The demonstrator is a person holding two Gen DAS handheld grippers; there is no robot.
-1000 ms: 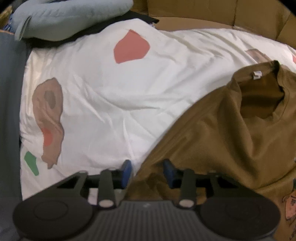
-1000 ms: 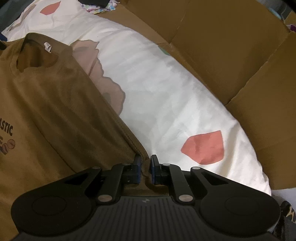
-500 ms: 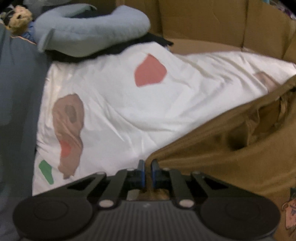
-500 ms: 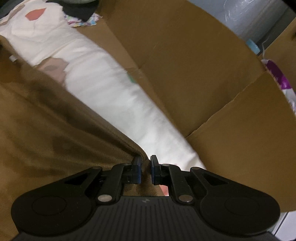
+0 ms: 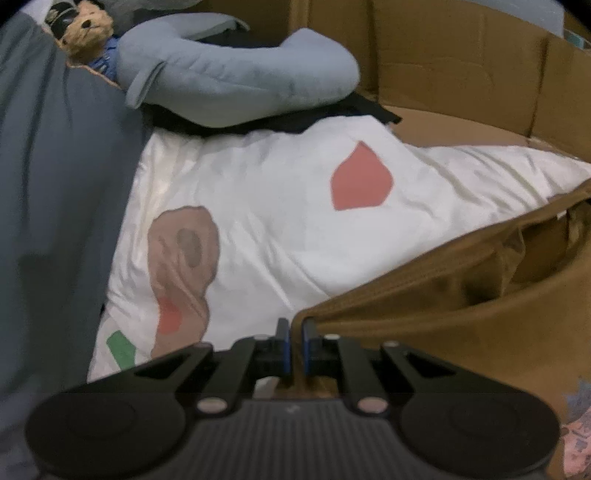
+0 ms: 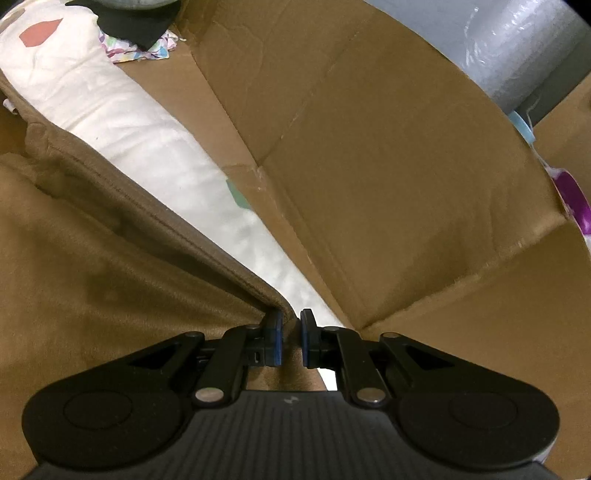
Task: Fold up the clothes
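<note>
A brown T-shirt (image 5: 461, 302) hangs lifted over a white quilt (image 5: 266, 206) with red and brown patches. My left gripper (image 5: 294, 328) is shut on one top corner of the shirt, and the cloth stretches taut away to the right. In the right wrist view the same brown T-shirt (image 6: 110, 266) fills the left side, and my right gripper (image 6: 290, 323) is shut on its other corner. The shirt's top edge runs up and left from those blue pads (image 6: 275, 339). The neck opening shows as a dark hollow at the right edge of the left wrist view.
A grey-blue pillow (image 5: 236, 74) and a small teddy bear (image 5: 86, 27) lie behind the quilt. A grey blanket (image 5: 55, 184) borders the left. Cardboard walls (image 6: 369, 166) rise to the right, close to the right gripper. A patterned cloth (image 6: 140, 48) lies at the quilt's far end.
My left gripper closed on the shirt's corner and lifted it. The right gripper, shut all along, swung toward the cardboard, and the shirt went from lying flat to hanging stretched between both.
</note>
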